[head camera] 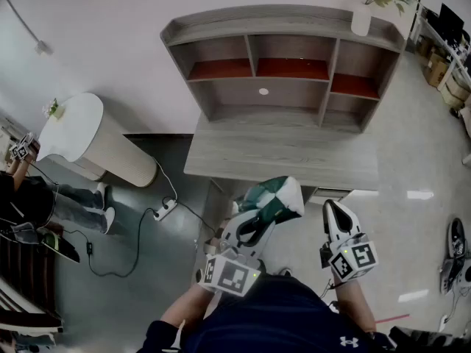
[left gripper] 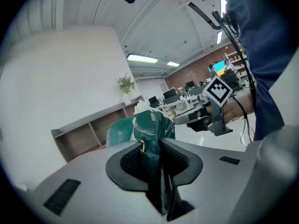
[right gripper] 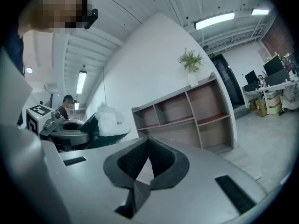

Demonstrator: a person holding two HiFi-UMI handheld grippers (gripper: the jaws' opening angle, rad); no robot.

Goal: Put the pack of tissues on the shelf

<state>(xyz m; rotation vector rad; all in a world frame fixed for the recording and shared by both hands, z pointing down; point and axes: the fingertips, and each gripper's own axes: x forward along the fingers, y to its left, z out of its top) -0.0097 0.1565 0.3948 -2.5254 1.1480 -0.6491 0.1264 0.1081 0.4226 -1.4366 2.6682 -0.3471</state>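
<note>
My left gripper is shut on a green-and-white pack of tissues, held in the air before the front edge of the wooden desk. In the left gripper view the crumpled green pack is pinched between the two pads and sticks up past them. The grey shelf with red-lined compartments stands on the back of the desk, further ahead. My right gripper hovers just right of the pack. Its jaws are shut with nothing between them. The right gripper view shows the pack at its left.
A white vase with a green plant stands on the shelf's top right corner. A round white table is at the left, and a seated person beyond it. A power strip and cables lie on the floor.
</note>
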